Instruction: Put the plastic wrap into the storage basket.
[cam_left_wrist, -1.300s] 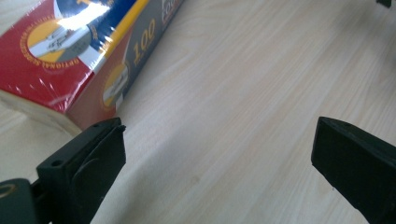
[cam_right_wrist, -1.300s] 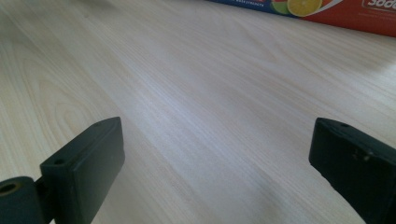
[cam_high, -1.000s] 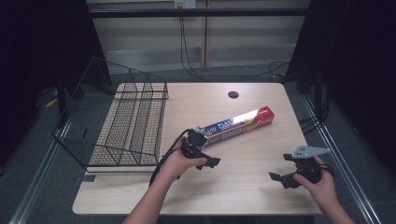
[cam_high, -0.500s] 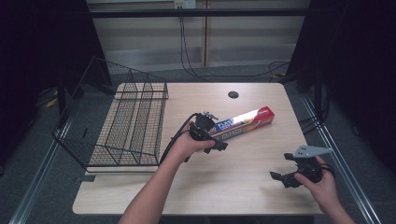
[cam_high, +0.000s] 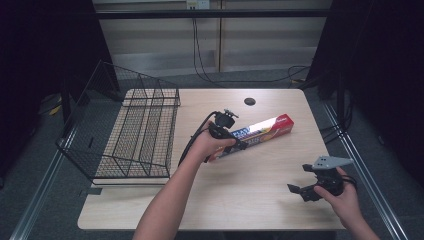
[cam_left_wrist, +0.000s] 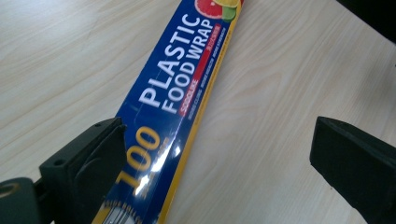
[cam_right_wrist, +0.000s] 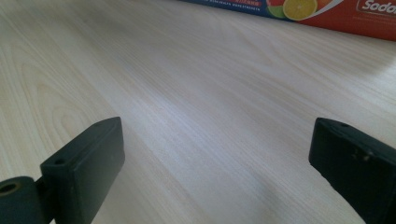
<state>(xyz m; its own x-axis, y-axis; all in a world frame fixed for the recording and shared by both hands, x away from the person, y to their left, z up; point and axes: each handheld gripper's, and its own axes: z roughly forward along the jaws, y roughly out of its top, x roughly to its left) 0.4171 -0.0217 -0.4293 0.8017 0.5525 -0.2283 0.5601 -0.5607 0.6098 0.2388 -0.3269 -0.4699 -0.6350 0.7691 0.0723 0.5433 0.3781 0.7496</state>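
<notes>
Landmark: the plastic wrap box (cam_high: 252, 135) is taken as reference; it lies flat and slantwise on the table (cam_high: 260, 200), near the table's middle.
Box, near end: this end is seen in the left gripper view (cam_left_wrist: 173, 107) between the jaws, close against the left-hand jaw and well apart from the other.
Left gripper: the left gripper (cam_high: 235, 141) is held over the box's near end, jaws spread wide, nothing yet clasped.
Right gripper: the right gripper (cam_high: 300, 191) is held low over the table, well apart from the box on its near right side, jaws spread wide and holding nothing; only the box's far red end (cam_right_wrist: 327, 11) is caught at the top of its own view.
Wire basket: the wire basket (cam_high: 135, 135) stands to the left of the box, apart from it.
Risk, off-centre closure: since the box sits against one jaw, it is judged that a closure here may push the box sideways across the smooth table rather than seize it.
Risk, end grip: a long box gripped at one end is likely to droop or swing when raised, and may twist out of the jaws.
Risk, crushing: thin card may be dented if the jaws are pressed hard.
Risk, cable: the trailing cable (cam_high: 192, 142) may be dragged against the basket during any move leftward.
</notes>
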